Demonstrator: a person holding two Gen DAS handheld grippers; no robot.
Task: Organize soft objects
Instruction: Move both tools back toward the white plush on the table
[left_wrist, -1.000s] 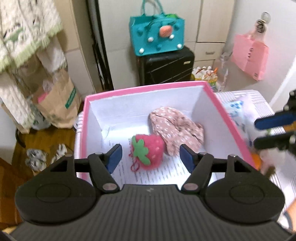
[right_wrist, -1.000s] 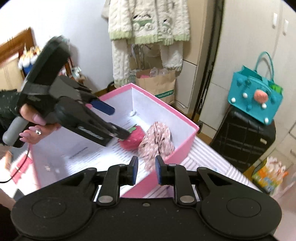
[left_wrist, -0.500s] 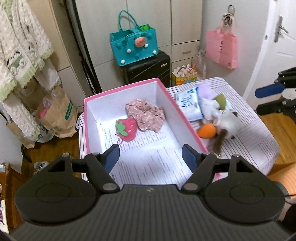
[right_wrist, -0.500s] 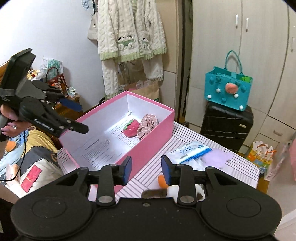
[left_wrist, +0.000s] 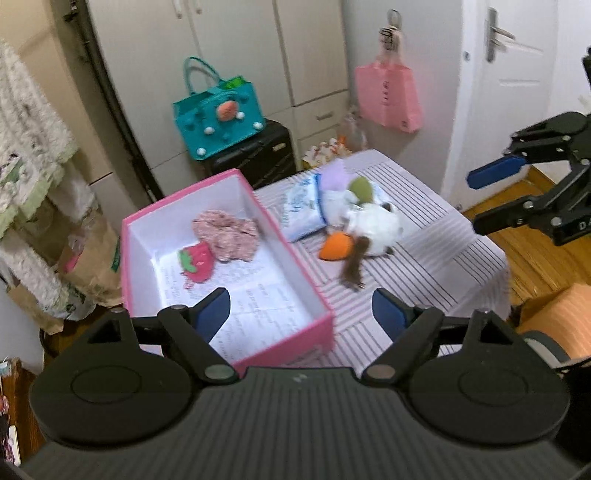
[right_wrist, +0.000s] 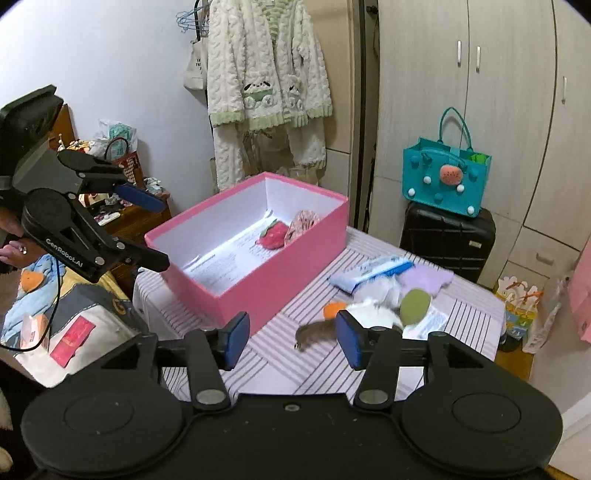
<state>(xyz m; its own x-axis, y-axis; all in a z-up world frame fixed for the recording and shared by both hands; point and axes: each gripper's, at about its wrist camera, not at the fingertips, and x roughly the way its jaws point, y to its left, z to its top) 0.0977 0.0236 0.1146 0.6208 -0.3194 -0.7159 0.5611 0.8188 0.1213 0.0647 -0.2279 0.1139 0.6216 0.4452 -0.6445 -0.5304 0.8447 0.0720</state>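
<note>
On the striped desk I find a pink box standing open-topped, its white interior lined with a printed sheet. At its far end lie a plush strawberry and a crumpled floral fabric piece, touching each other; I judge these already sorted. Just beside the box, a loose heap remains outside: a white fluffy toy with an orange nub and a brown furry tail, a green oval pad, a lilac cloth and a flat blue-and-white packet. All appear soft and yielding, the packet crinkly.

My left tool hangs above the near end of the box, jaws opening, nothing between them. My right tool points down toward the heap, jaws likewise opening and empty; the furry tail shows between the pads but lies on the desk beyond them. I judge the right tool is being readied for the next pick from the heap.
</note>
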